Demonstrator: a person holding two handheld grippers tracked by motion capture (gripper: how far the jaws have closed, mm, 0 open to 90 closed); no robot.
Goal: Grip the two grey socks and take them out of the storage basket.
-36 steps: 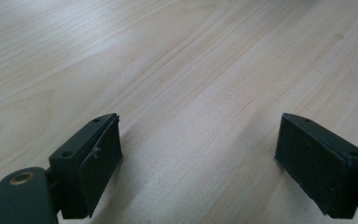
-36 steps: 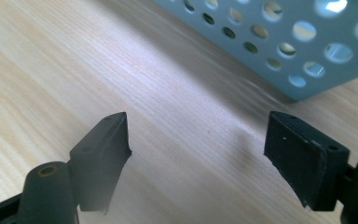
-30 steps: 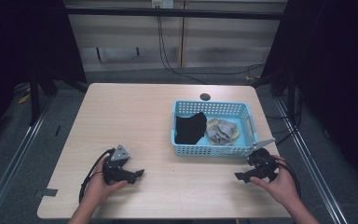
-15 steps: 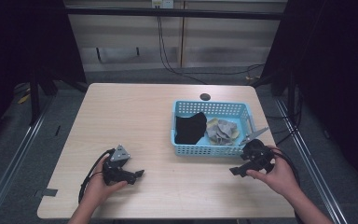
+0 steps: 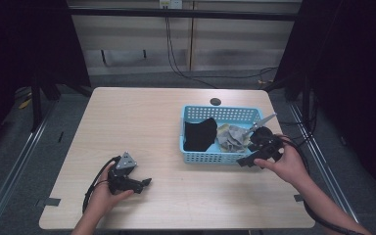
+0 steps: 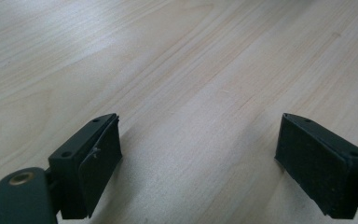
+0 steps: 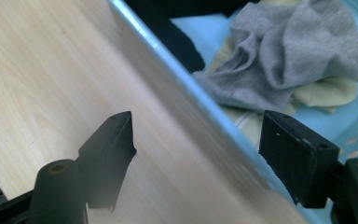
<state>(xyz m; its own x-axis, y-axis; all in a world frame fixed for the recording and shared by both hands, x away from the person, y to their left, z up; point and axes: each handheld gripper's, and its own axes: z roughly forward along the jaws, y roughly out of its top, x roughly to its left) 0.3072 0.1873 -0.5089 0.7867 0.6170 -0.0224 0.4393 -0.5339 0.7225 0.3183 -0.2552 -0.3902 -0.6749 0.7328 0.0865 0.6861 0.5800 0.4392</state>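
A light blue plastic basket [image 5: 192,147] sits right of the table's centre. Inside lie a black cloth [image 5: 199,134], a grey cloth [image 5: 231,139] and a pale yellow piece under it. My right gripper [image 5: 247,159] hovers over the basket's front right rim, open, jaws straddling the rim [image 7: 186,74]. The right gripper view looks down on the grey cloth [image 7: 289,60], the black cloth [image 7: 177,35] and the yellowish cloth [image 7: 326,93]. My left gripper [image 5: 144,182] rests low over the wooden table [image 5: 127,117] at front left, open, with bare wood [image 6: 200,116] between its jaws.
A small dark round disc [image 5: 215,101] lies on the table just behind the basket. Cables run across the floor beyond the far edge. Metal frame rails flank the table on both sides.
My right gripper has moved from the table's front right up and left to the basket's front right rim. The left gripper has stayed put.
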